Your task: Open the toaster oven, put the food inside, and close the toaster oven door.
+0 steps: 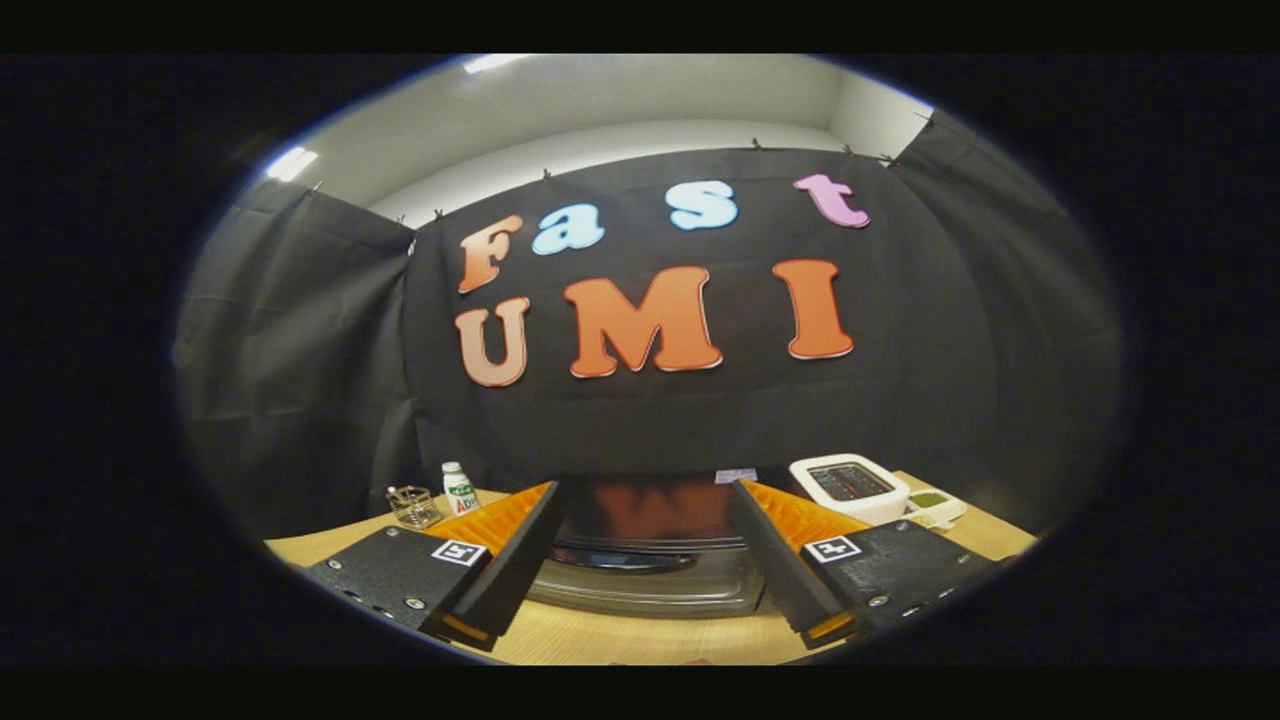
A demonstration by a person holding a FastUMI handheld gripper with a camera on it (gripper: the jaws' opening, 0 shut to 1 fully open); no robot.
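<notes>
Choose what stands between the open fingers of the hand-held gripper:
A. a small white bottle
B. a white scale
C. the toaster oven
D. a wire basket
C: the toaster oven, door closed, sits just ahead between the fingers of the open hand-held gripper; the small white bottle stands off to one side.

One toaster oven (645,560), one small bottle (459,489), one small wire basket (413,505), one white appliance (850,487), one small dish (936,505), one wooden table (620,640); one gripper (640,510), two fingers spread wide, holding nothing.
</notes>
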